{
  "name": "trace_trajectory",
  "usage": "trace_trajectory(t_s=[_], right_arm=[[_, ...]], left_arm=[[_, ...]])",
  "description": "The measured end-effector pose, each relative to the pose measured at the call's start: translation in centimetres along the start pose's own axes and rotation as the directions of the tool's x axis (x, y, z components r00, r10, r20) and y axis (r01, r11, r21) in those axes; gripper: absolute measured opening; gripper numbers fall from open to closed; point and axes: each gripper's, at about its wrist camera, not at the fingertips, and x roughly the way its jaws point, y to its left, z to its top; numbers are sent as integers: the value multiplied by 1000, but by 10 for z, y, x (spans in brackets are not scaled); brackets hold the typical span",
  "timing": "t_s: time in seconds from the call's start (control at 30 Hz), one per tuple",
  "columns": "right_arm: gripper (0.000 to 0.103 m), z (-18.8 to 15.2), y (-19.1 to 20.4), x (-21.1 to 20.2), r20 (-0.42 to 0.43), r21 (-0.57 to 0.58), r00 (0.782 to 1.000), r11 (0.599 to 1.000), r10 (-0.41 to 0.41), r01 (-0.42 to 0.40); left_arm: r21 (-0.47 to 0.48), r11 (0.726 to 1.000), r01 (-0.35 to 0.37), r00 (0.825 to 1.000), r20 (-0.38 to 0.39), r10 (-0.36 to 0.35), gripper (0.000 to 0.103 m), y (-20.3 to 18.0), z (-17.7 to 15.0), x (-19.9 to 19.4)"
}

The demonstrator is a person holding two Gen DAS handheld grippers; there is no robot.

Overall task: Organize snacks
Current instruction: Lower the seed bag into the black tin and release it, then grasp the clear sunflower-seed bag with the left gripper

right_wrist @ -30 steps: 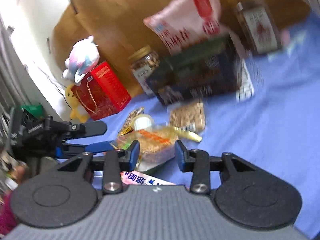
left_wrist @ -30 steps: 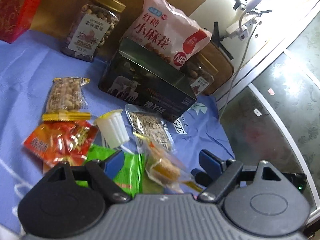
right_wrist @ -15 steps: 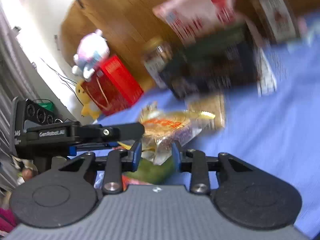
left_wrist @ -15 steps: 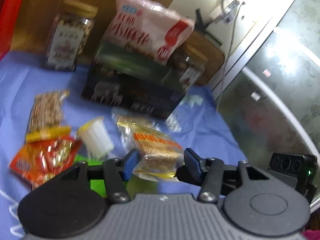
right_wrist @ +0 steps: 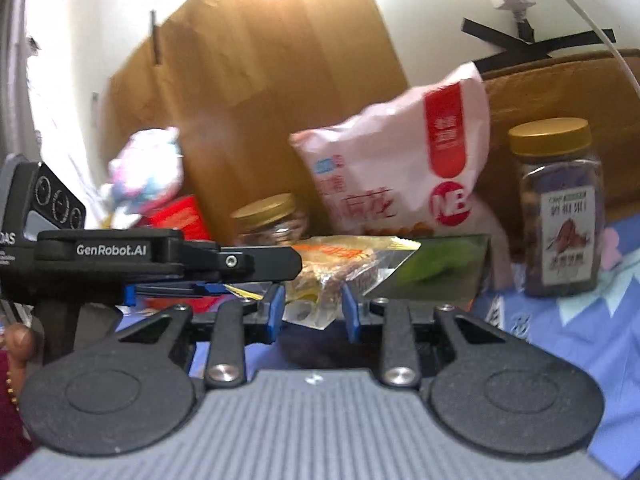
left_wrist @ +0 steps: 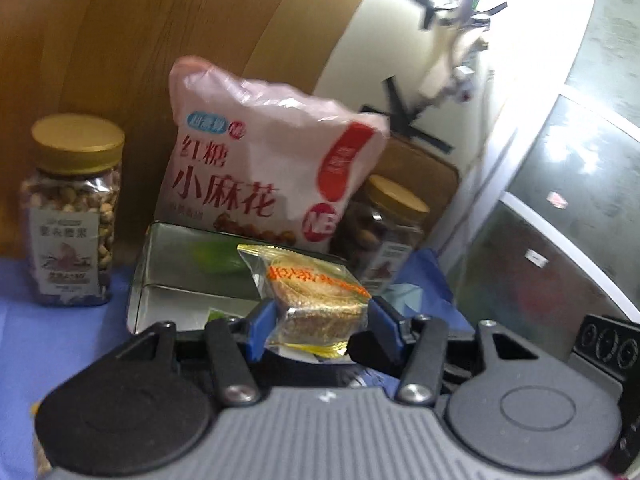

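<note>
Both grippers are shut on the same clear-wrapped brown snack bar with orange print (left_wrist: 320,300). My left gripper (left_wrist: 318,330) holds it by its sides, raised in front of the open metal tin (left_wrist: 168,264). In the right wrist view my right gripper (right_wrist: 313,308) pinches the wrapper's near end (right_wrist: 320,280), and the left gripper's black body (right_wrist: 160,258) reaches in from the left. The tin's inside shows a green reflection (right_wrist: 436,264).
A pink snack bag (left_wrist: 260,176) stands behind the tin. Gold-lidded nut jars stand at the left (left_wrist: 72,216) and the right (left_wrist: 380,232) on the blue cloth (left_wrist: 48,344). A red box (right_wrist: 180,216) and a plush toy (right_wrist: 144,176) are far left. A brown board (left_wrist: 140,40) backs everything.
Both grippers closed on the snack bar and lifted it off the cloth, up toward the tin. The loose snacks on the cloth have dropped out of view.
</note>
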Motion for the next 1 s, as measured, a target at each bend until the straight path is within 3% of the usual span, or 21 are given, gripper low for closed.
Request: trace_trajectory(t_s=[0.13, 0.23, 0.4, 0.47, 0.53, 0.6, 0.67, 0.77, 0.9, 1.0], right_arm=[[37, -6, -8, 20, -15, -56, 998, 996, -68, 67], [41, -11, -7, 21, 4, -89, 994, 990, -113, 113], [41, -10, -12, -9, 56, -40, 992, 993, -109, 111], [41, -14, -14, -24, 48, 5, 996, 997, -71, 71], [41, -25, -16, -34, 8, 55, 1000, 998, -15, 15], [41, -38, -19, -34, -47, 88, 999, 996, -14, 18], [41, -47, -26, -27, -108, 128, 994, 991, -31, 44], [41, -54, -40, -13, -167, 233, 986, 972, 20, 19], [43, -59, -48, 8, -262, 285, 965, 957, 27, 50], [43, -59, -42, 14, -286, 291, 954, 957, 89, -2]], left_arm=[[-40, 999, -30, 999, -27, 29, 52, 15, -2, 29], [-6, 997, -80, 997, -12, 80, 65, 13, -7, 35], [49, 992, -113, 993, 37, 111, 67, 2, -10, 6], [40, 994, -99, 994, 44, 98, 67, 0, -18, -12], [16, 997, -72, 997, 36, 71, 67, 1, -32, -25], [-1, 998, -67, 998, 18, 67, 67, 1, -46, -29], [-28, 996, -83, 996, -31, 82, 67, 4, -61, -23], [-100, 992, -79, 992, -109, 68, 67, 11, -75, -12], [-59, 987, -148, 981, -137, 138, 66, 7, -89, -8], [-60, 988, -144, 981, -139, 134, 66, 6, -92, -9]])
